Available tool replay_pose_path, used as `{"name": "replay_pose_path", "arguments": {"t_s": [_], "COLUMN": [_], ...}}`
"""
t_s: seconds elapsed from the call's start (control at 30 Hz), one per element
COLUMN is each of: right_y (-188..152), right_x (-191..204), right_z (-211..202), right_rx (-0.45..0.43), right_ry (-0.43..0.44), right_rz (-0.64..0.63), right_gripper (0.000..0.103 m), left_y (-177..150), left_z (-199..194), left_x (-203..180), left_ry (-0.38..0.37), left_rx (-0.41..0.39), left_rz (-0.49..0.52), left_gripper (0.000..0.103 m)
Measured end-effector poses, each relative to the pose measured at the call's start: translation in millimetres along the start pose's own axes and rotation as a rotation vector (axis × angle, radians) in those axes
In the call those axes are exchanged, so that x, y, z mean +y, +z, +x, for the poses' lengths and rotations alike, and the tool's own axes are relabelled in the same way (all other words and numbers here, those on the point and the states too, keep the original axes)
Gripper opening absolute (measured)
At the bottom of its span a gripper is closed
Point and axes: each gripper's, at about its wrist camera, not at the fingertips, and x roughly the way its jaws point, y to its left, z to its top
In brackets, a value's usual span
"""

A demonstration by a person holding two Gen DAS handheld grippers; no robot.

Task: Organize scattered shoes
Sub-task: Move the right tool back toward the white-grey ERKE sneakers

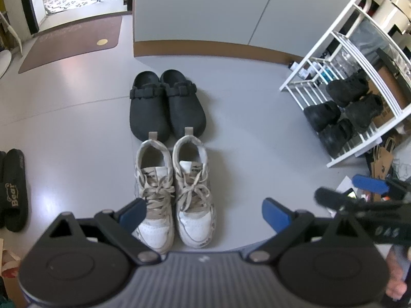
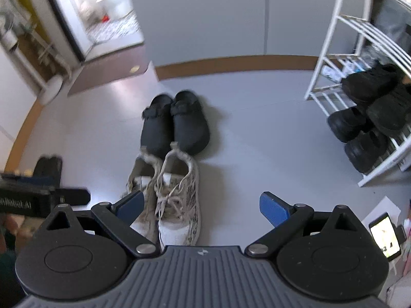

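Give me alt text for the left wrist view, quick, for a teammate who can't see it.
The open left gripper hovers over a pair of white sneakers lined up behind a pair of black clogs on a grey floor. A white shoe rack holding black shoes stands at right.

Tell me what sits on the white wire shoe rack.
The white wire shoe rack holds four dark black shoes across its lower shelves. Small bottles stand at the far end. Whatever lies behind the shoes is hidden, and the upper shelves look bare.
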Motion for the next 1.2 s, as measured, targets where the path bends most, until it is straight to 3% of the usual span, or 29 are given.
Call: {"name": "replay_pose_path", "arguments": {"t_s": [0.63, 1.2], "right_y": [24.7, 43.9], "right_x": [13.1, 17.9], "right_z": [18.1, 39.6], "right_rx": [0.018, 0.028], "right_ry": [0.031, 0.026], "right_rz": [-0.091, -0.079], "right_gripper": [0.099, 0.099], "left_y": [15.7, 36.8], "left_z": [8.8, 28.4], "left_x": [12.8, 20.0], "left_ry": [0.020, 0.059], "left_rx": [0.003, 0.019], "left_rz": [-0.041, -0.070], "left_gripper": [0.098, 0.098]}}
